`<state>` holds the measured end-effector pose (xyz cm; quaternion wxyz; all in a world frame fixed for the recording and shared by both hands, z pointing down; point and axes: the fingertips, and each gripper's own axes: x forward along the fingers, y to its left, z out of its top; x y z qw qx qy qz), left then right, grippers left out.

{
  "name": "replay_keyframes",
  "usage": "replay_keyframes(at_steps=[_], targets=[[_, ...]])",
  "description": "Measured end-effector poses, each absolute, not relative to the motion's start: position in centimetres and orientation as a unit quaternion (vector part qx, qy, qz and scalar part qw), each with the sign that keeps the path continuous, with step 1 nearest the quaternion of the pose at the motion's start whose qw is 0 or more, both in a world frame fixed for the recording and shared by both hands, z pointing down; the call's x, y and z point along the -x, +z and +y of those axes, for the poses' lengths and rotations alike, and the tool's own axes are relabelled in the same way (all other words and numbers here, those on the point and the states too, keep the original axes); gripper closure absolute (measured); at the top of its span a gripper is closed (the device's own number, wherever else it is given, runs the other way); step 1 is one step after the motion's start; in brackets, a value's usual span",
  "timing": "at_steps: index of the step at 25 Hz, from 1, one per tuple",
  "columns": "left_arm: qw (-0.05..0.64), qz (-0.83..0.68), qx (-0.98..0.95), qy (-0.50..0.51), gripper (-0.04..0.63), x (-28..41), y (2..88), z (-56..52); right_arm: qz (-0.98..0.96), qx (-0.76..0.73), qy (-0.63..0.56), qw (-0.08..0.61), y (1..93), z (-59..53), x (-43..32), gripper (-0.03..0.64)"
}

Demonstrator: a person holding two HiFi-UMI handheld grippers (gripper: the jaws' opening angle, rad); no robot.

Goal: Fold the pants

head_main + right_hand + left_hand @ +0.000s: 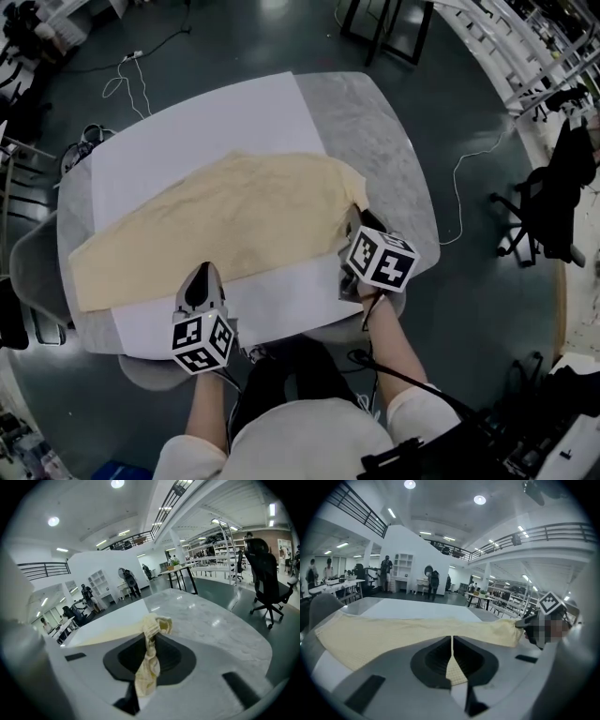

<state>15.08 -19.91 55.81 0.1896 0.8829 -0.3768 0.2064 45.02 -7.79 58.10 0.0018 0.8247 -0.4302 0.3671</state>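
Observation:
Pale yellow pants (225, 220) lie across a white sheet (206, 131) on the grey marble table (384, 141), running from the near left to the far right. My left gripper (203, 274) is at the pants' near edge; in the left gripper view its jaws (452, 641) are shut on a flat fold of the yellow cloth (384, 634). At the pants' right end, my right gripper (354, 225) is shut on a bunched corner of the cloth (150, 630), which hangs between its jaws (150, 644) above the table. The right gripper (532, 623) also shows in the left gripper view, holding that far end.
A black office chair (553, 206) stands on the floor to the right, also seen as the chair (265, 573) in the right gripper view. A grey chair (28, 262) sits at the table's left. Cables (469, 178) trail on the dark floor. People stand far off in the hall.

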Motion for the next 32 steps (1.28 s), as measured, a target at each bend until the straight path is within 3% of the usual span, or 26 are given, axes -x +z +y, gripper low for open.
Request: replay_keyframes(at_steps=[11, 32], targets=[[0.191, -0.416, -0.872, 0.174, 0.578, -7.3, 51.9, -22.1, -0.473, -0.816, 0.331, 0.001, 52.5, -12.5, -39.1, 0.572], [0.217, -0.521, -0.817, 0.119, 0.578, 11.6, 48.7, -26.6, -0.586, -0.752, 0.298, 0.048, 47.3, -25.0, -20.3, 0.573]])
